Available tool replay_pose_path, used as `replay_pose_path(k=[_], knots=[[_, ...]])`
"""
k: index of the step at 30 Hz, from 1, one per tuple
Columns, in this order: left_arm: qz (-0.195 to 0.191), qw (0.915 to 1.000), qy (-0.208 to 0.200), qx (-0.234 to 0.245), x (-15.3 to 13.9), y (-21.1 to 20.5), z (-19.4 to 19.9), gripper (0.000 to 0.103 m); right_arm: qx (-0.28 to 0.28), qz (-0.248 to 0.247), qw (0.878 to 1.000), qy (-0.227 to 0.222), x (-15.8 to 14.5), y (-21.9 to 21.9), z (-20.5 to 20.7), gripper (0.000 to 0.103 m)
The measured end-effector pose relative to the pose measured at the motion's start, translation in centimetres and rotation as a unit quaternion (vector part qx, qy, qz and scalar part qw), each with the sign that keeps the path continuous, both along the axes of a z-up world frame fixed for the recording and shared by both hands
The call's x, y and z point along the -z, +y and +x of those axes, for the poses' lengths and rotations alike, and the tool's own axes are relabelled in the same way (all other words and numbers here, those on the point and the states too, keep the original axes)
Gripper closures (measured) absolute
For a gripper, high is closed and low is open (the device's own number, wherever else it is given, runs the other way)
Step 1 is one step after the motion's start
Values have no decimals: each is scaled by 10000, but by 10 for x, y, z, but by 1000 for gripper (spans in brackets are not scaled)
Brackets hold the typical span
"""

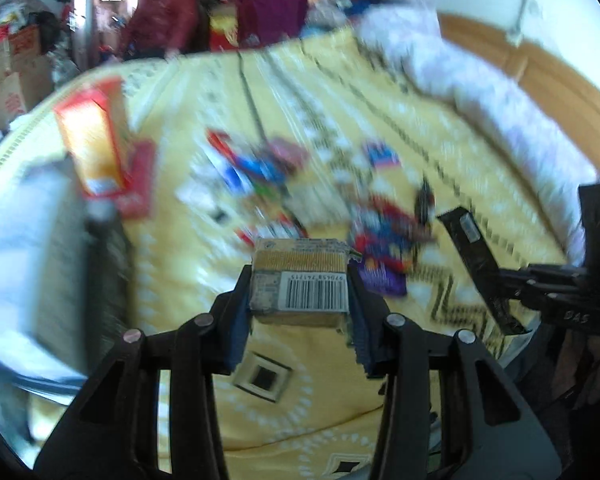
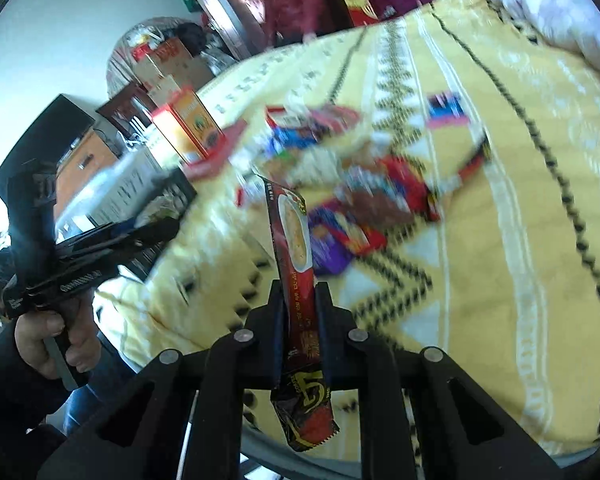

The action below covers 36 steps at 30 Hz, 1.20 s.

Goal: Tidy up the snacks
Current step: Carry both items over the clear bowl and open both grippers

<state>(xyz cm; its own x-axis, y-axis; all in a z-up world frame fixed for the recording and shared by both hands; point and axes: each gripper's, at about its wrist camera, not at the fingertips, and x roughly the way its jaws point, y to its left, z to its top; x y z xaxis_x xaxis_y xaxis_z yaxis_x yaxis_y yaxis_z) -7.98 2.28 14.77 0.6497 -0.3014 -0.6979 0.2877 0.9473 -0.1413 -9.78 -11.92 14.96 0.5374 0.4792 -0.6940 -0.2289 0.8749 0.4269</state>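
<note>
The left gripper [image 1: 300, 284] has its fingers [image 1: 240, 300] part-way closed on a small tan snack packet [image 1: 300, 276] with a barcode facing the camera; both pads press its sides and it hangs clear above the yellow patterned bedspread [image 1: 292, 412]. The right gripper [image 2: 300, 304] has its fingers [image 2: 276, 312] drawn nearly together, pinching a long dark red stick sachet [image 2: 296, 240] that stands almost upright between them, its lower end sticking out below the pads.

The left wrist view shows the right gripper [image 1: 512, 272] from the side, with the sachet [image 1: 476, 256] slanting up to the left. The right wrist view alone shows the person's left hand [image 2: 56, 344], wrapped around the handle of the left gripper [image 2: 148, 228], and a dark sleeve.

Both grippers point down at a slant toward the blurred heap of snack packets [image 1: 300, 192] in the middle of the bed. An orange carton [image 1: 92, 140] stands near the bed's left edge.
</note>
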Motion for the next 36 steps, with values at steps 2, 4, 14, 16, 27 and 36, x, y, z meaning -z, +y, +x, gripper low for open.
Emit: replay_pose_path(k=[2, 4, 14, 16, 27, 36], knots=[[-75, 9995, -210, -225, -23, 20, -2, 60, -90, -32, 9997, -211, -20, 10, 8, 86], [-174, 9975, -422, -538, -47, 47, -5, 60, -232, -89, 9988, -423, -43, 25, 18, 86], [-238, 9674, -1005, -2313, -115, 214, -31, 60, -1411, -20, 9772, -1589, -170, 168, 76, 86], [-254, 9584, -938, -2683, -112, 248, -37, 60, -1793, 43, 9688, -1710, -188, 212, 82, 86], [-384, 9228, -368, -3815, -77, 365, -47, 55, -3508, 232, 9287, -1177, -185, 445, 98, 84], [14, 9092, -684, -4108, -78, 360, -58, 17, -3051, 444, 9435, -1216, -168, 425, 89, 62]])
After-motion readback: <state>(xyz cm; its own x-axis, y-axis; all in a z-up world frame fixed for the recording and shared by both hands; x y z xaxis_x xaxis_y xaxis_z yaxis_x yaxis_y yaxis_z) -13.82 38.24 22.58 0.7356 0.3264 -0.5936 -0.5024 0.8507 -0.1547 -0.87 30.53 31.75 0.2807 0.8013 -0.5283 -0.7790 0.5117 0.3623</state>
